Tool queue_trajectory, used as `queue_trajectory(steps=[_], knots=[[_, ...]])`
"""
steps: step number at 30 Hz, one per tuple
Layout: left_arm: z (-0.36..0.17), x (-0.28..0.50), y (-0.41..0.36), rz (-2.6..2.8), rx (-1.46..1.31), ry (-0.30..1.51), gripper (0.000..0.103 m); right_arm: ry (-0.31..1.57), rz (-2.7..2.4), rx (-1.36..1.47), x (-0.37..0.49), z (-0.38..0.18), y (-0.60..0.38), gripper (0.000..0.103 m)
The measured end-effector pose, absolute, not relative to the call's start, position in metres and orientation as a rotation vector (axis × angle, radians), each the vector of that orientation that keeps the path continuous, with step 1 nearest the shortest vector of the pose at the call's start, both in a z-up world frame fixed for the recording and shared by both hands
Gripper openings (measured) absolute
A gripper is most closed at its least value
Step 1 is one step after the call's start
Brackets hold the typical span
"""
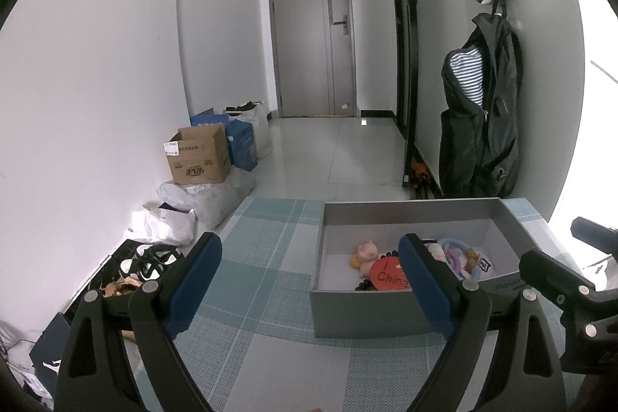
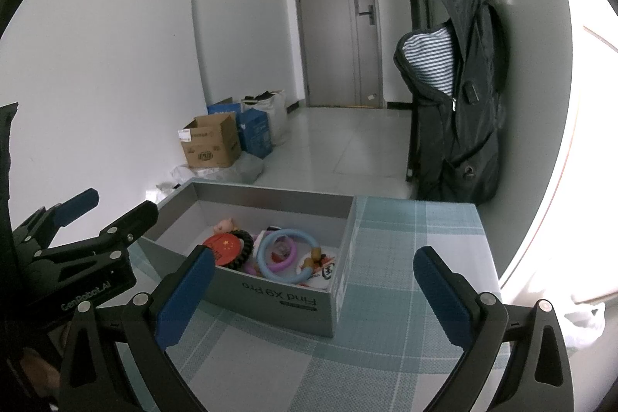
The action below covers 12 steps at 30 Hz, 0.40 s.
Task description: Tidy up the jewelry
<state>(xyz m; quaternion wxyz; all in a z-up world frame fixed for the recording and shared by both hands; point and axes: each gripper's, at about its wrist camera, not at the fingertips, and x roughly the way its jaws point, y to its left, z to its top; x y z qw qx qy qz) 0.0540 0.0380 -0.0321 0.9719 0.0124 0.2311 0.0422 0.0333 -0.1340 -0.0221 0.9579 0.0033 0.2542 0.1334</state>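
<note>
Jewelry (image 2: 270, 250) jumbled in grey box (image 2: 278, 300).

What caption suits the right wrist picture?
Open fingers hover before a grey box of trinkets on a checked cloth.

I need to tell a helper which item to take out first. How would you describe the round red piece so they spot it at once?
Look at the grey box on the checked cloth. The red disc lies among the trinkets inside, against a black beaded ring. It is the only flat red piece, with yellow stars.
</note>
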Motion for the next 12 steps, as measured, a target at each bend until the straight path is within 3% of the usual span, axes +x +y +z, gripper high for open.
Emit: queue_trajectory(steps=[12], knots=[[-0.0337,0.0558,0.0389,0.088,0.026,0.470,0.090,0.516,0.270,0.005,0.0334,-0.0222,-0.1341,0.103]])
